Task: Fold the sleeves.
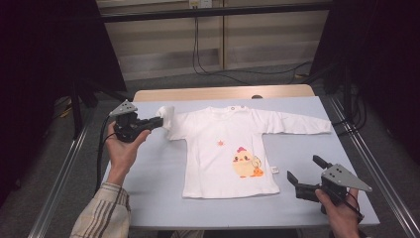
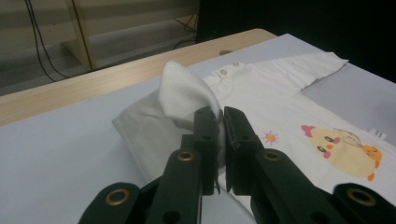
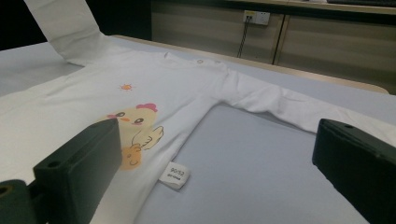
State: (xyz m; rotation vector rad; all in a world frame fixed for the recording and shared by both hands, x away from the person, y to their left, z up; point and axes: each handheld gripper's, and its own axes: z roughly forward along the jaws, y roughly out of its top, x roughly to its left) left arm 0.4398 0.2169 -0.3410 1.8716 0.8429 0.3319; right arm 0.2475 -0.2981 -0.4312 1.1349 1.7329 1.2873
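A small white long-sleeved shirt (image 1: 225, 148) with a yellow chick print lies flat on the pale blue table (image 1: 163, 198). Its left sleeve (image 1: 167, 118) is lifted off the table and doubled back toward the body, pinched in my left gripper (image 1: 159, 121), which is shut on the cuff. From the left gripper view the black jaws meet on the raised sleeve (image 2: 187, 95) at my left gripper (image 2: 221, 122). The right sleeve (image 1: 297, 124) stretches straight out. My right gripper (image 1: 304, 171) rests open near the shirt's lower right corner, apart from the cloth; its jaws frame the shirt (image 3: 154, 88) and nothing lies between them.
A small white size tag (image 3: 175, 176) sticks out from the shirt's side seam. The table's wooden far edge (image 1: 223, 92) and metal frame rails (image 1: 361, 148) border the surface. Cables hang on the wall behind.
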